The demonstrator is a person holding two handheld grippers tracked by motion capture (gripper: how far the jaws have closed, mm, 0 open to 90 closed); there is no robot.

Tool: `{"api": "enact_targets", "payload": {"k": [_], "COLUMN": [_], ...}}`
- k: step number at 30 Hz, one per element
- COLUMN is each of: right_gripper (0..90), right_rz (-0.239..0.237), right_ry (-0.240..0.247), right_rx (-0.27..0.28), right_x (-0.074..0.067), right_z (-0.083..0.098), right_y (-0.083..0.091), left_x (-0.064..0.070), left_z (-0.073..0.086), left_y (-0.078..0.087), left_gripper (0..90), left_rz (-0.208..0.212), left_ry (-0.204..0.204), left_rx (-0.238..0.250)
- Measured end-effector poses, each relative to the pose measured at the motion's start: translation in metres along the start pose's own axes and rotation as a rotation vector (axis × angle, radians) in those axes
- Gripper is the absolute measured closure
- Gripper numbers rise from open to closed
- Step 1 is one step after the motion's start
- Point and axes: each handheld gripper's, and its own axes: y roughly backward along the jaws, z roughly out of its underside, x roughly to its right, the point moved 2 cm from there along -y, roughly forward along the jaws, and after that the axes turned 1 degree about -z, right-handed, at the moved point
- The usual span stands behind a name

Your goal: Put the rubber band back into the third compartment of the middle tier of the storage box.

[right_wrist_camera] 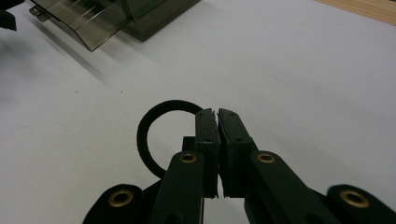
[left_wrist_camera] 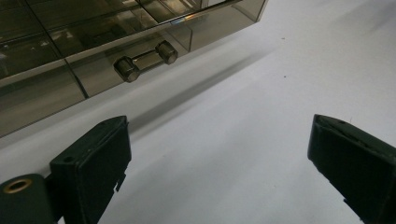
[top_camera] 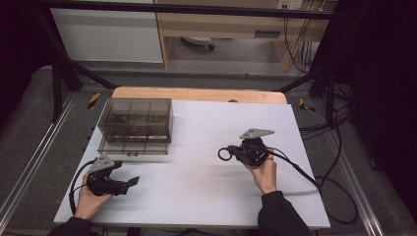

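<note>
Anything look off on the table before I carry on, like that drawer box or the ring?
Nothing looks damaged or spilled. The smoky drawer box has its lower drawer pulled partly out. The right gripper is shut on the black ring; the left gripper is open.

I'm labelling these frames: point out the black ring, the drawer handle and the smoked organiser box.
black ring (right_wrist_camera: 149,123): right gripper view, its left arc.
drawer handle (left_wrist_camera: 145,59): left gripper view, middle of its bar.
smoked organiser box (top_camera: 135,113): high view, its top face.
</note>
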Motion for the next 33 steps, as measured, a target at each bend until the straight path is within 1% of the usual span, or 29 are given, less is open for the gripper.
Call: {"api": "enact_targets", "payload": {"k": [15,16,19,21,25,27,33], "right_gripper": [87.6,87.6,87.7,87.7,87.8,87.7,87.7], "right_rz": [-0.023,-0.024,-0.026,-0.036,-0.037,-0.049,-0.050], "right_ry": [0.015,0.022,0.025,0.023,0.039,0.037,0.048], "right_rx": [0.004,0.006,0.008,0.011,0.010,0.015,0.009], "right_x": [-0.016,-0.017,-0.021,-0.024,-0.030,-0.033,-0.042], "right_z": [-0.014,-0.015,-0.018,-0.021,-0.026,-0.028,-0.035], "right_y": [-0.012,-0.013,-0.016,-0.018,-0.024,-0.027,-0.035], "left_x": [-0.001,-0.001,-0.001,0.000,0.000,0.000,0.000], "left_z": [0.000,0.000,0.000,0.000,0.000,0.000,0.000], "left_y": [0.000,0.001,0.001,0.000,0.001,0.001,0.001], "left_gripper": [5.7,5.7,5.7,5.7,5.7,5.7,5.7], "left_rz": [-0.001,-0.001,0.000,0.000,0.001,0.001,0.001], "left_ry": [0.000,0.001,0.000,-0.002,-0.001,-0.001,-0.002], "left_rx": [0.001,0.002,0.001,0.001,0.002,0.002,0.002]}}
